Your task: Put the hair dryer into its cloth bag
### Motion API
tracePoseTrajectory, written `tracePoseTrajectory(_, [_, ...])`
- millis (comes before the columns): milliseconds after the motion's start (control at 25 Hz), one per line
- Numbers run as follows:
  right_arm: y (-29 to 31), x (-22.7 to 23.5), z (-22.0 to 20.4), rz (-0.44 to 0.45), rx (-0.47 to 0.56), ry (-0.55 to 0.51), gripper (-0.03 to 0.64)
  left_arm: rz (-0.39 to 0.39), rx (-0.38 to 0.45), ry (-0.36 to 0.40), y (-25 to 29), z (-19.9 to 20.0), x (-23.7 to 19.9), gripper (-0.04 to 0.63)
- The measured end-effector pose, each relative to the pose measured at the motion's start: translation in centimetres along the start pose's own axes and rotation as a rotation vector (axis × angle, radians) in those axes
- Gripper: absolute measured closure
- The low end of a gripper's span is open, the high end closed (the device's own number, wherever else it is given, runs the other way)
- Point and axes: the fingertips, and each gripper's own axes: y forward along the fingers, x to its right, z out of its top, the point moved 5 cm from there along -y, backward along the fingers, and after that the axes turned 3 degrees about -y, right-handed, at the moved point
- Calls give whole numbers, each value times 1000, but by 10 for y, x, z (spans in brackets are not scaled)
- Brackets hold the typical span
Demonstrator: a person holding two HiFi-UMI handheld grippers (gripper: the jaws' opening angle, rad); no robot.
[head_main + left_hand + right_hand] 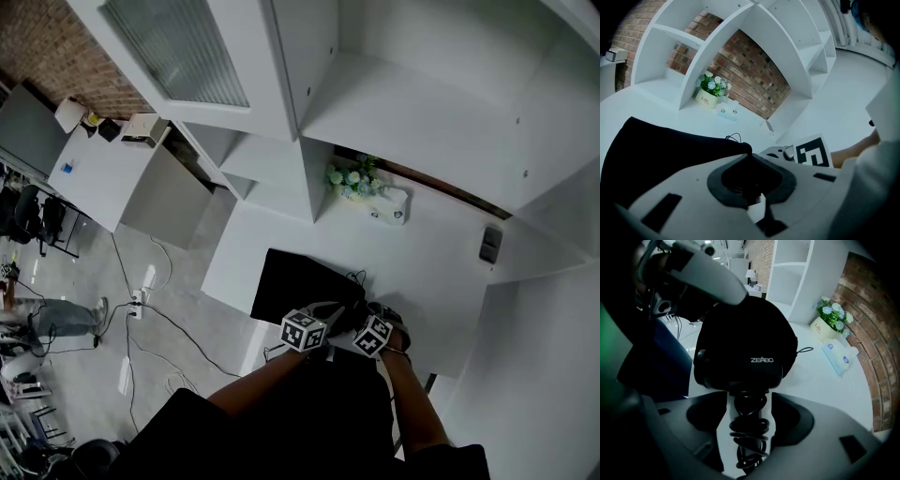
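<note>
Right gripper view only: right gripper [749, 404] is clamped on the cord-wrapped handle of the black plastic hair dryer [740, 364], frame centre, against the black cloth bag [757, 322]. Left gripper view: left gripper [749, 157] tips are together on the bag's rim. Head view: the dryer is hard to make out under the grippers.

We see a matt black plastic hair dryer [738, 366], a soft black cloth bag [656, 150], a smooth white table [422, 267], a rough brick wall [750, 70].
</note>
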Motion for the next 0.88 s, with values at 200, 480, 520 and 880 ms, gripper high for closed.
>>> tracePoseTrajectory(200, [-19, 7, -9, -41, 53, 73, 318, -12, 2, 1, -2, -2, 0, 558])
tracePoseTrajectory(480, [-10, 4, -19, 4, 17, 92, 356, -23, 5, 9, -6, -3, 2, 558])
tracePoseTrajectory(520, [-9, 3, -19, -5, 9, 77, 356, -24, 4, 10, -8, -3, 2, 558])
tracePoseTrajectory(880, [-6, 1, -12, -51, 2, 60, 364, -42, -6, 20, -13, -10, 2, 558])
